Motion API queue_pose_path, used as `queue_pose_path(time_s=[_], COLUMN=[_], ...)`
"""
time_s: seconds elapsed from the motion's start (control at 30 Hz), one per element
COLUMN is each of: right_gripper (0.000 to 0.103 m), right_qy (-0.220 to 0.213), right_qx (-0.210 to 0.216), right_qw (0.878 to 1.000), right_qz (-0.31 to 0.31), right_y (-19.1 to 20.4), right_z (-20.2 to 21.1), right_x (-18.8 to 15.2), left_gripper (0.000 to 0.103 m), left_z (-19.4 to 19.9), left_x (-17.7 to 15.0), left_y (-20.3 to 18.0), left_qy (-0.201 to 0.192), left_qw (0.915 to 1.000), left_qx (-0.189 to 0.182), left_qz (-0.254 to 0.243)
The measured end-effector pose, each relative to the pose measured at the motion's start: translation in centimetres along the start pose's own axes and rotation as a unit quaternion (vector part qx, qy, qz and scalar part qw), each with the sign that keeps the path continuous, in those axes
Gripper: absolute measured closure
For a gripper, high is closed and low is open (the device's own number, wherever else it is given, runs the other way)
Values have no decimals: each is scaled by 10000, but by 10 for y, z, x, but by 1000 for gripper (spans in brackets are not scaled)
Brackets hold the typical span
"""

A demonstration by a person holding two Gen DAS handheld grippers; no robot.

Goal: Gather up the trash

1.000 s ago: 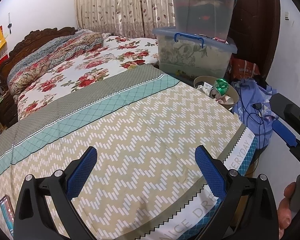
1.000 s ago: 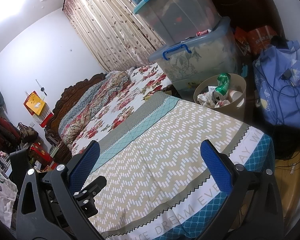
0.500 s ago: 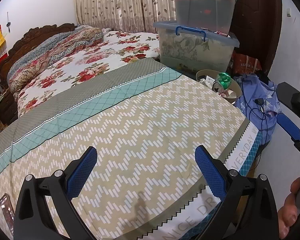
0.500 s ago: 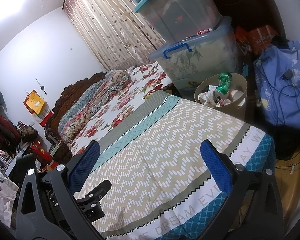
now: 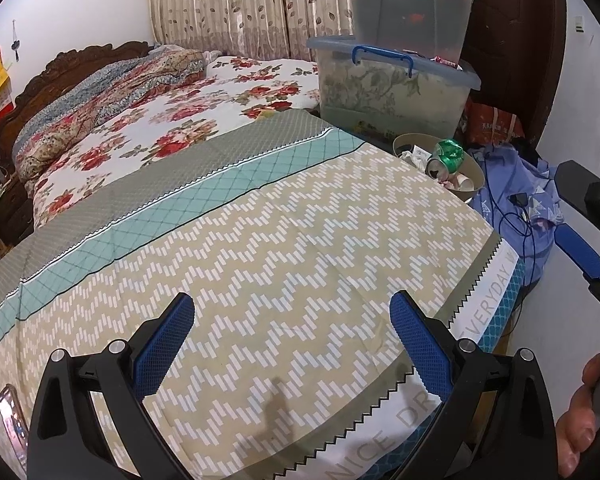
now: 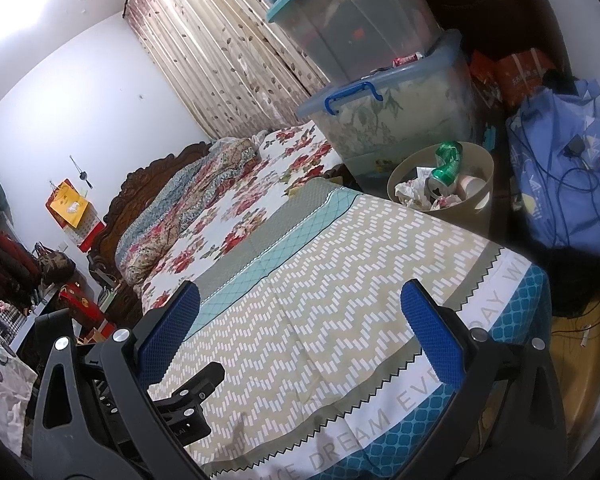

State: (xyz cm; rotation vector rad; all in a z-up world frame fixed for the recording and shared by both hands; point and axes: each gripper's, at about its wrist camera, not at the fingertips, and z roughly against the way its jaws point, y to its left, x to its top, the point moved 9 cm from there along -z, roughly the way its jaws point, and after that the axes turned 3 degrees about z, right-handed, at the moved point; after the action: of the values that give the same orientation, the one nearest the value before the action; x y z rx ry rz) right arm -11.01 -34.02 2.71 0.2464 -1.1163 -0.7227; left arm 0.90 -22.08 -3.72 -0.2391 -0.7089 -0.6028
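Since a second ago: bed nearer and larger in left view, left tool's arm farther into right view. Left tool wide open, empty, over near bed edge. Right tool wide open, empty, level over same edge; a hand at right. Trash in bin far right past bed corner, green can on top. Boxes behind, blue bag right. Phone near left on bed.

Left gripper nearer the bed's foot
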Motion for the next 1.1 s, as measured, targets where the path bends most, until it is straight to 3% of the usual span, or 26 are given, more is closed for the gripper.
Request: queue_pose_path(time_s=[1.1], right_gripper=[4], right_qy=[33], right_qx=[-20], right_qw=[10000], right_qz=[6], right_y=[0], right_z=[-2], right_x=[-5], left_gripper=[9], left_z=[-8], left_x=[-4], left_y=[4], left_qy=[129], left_qw=[9999], left_qx=[-44], left_qz=[58])
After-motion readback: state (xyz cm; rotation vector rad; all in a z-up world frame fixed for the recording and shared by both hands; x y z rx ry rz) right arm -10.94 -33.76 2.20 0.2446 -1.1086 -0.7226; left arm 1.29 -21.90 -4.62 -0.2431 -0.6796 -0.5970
